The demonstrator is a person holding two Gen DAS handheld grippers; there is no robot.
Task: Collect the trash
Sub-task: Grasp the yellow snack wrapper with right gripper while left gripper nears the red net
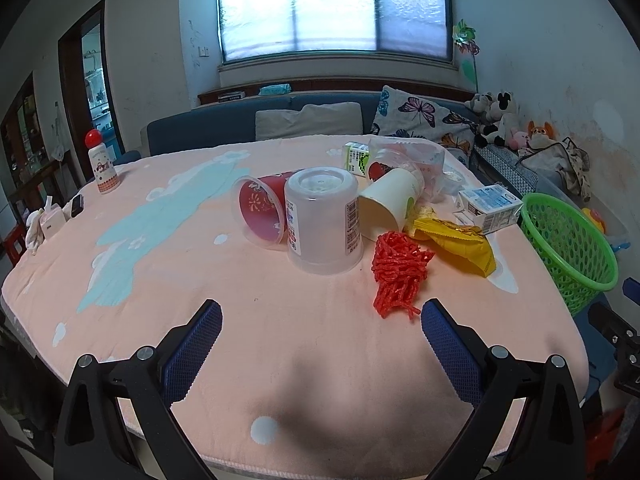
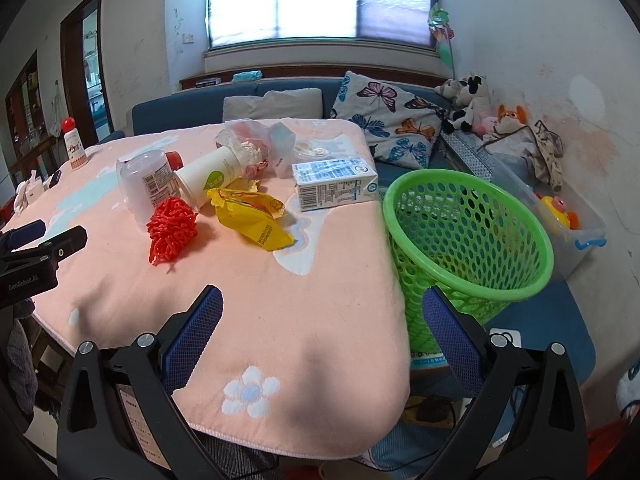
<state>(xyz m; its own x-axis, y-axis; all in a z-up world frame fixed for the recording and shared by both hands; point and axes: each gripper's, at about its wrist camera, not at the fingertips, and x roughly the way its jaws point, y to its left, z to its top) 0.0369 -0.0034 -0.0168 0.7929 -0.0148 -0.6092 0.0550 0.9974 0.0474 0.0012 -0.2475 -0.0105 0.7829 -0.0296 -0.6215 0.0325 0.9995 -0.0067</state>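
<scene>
Pink-clothed tabletop carries trash in a heap, L to R: clear tub, red mesh wad, yellow wrapper, milk carton. Green basket stands off tabletop's R edge. Left tool & right tool both gape wide, empty.

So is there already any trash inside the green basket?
No, the green basket shows only its bare mesh walls inside in the right wrist view.
</scene>
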